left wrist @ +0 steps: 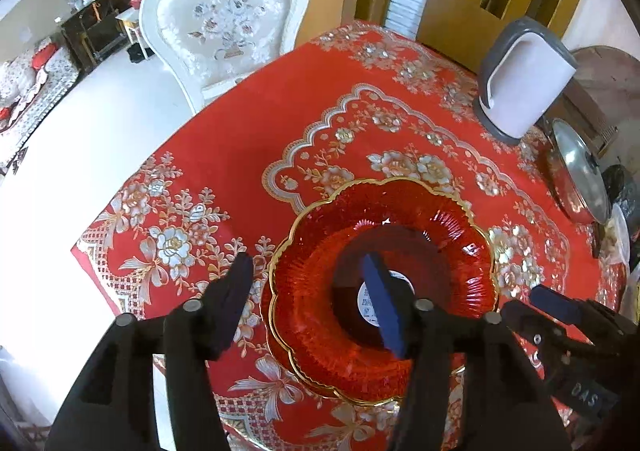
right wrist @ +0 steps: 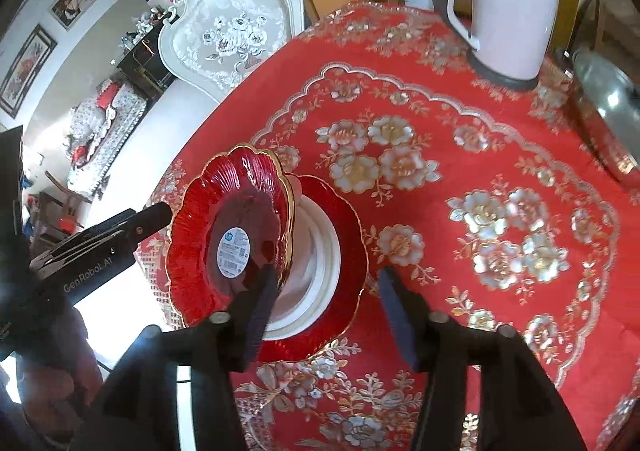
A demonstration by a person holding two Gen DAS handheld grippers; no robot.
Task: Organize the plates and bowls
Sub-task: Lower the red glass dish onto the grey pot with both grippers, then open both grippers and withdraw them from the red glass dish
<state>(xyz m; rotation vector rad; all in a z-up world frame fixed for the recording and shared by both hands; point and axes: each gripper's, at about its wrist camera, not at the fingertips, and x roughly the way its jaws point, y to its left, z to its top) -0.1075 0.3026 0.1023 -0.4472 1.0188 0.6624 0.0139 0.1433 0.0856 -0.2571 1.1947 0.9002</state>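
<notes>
Looks like mid-stacking: the red plate (right wrist: 224, 227) is tipped up on edge over the red bowl (right wrist: 344, 271), which has white bowls (right wrist: 316, 267) nested inside, all just ahead of the right tongs (right wrist: 328, 307). Both the right and the left tongs (left wrist: 316, 299) are spread wide, and I can't tell if either really grips the rim. Next it probably needs lowering flat. The plate is ribbed glass with a scalloped gold rim and a sticker (right wrist: 235, 251) underneath.
</notes>
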